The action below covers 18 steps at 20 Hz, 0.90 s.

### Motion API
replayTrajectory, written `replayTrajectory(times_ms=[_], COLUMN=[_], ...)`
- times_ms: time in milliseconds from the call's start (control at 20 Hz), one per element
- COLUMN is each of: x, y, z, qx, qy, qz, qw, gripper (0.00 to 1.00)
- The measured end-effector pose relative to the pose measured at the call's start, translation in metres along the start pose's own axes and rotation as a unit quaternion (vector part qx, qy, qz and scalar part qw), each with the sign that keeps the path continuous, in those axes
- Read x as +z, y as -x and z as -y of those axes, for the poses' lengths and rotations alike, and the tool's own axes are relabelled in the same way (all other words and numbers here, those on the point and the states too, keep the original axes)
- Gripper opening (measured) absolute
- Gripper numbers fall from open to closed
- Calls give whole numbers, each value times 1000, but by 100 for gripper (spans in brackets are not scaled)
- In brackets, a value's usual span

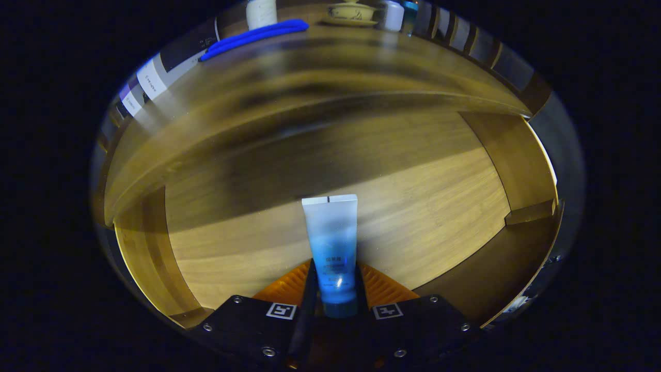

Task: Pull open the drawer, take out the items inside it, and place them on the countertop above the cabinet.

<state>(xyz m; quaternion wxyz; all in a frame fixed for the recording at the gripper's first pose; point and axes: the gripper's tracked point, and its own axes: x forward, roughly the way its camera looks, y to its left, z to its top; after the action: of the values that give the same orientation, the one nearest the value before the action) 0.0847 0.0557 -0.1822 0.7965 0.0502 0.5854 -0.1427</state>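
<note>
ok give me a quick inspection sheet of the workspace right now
surface: wooden countertop above the cabinet, bare across its middle
job's things: drawer pulled open; blue and white tube clamped between the fingers, cap toward the tool, above the drawer floor
clutter: blue strap-like item, white bottle, teapot on saucer, small containers at the counter's back
grippers: tool shut on the tube
cables: nothing seen
surroundings: booth wall behind the counter

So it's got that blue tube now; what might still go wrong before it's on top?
The tube is pinched near its cap end by the gripper, so the long free end could swing or slip out. Lifting from the drawer, it might catch the countertop edge. Up top, a blue item and cups already take space.
</note>
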Motion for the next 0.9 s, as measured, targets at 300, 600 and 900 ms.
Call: replayTrajectory(times_ms=[300,600,900], x=[36,36,39], y=[33,57,77], z=[9,32,55], qx=[34,21,20], qy=[-101,-142,-178], qz=[96,115,138], qw=[990,983,974], gripper=[37,37,37])
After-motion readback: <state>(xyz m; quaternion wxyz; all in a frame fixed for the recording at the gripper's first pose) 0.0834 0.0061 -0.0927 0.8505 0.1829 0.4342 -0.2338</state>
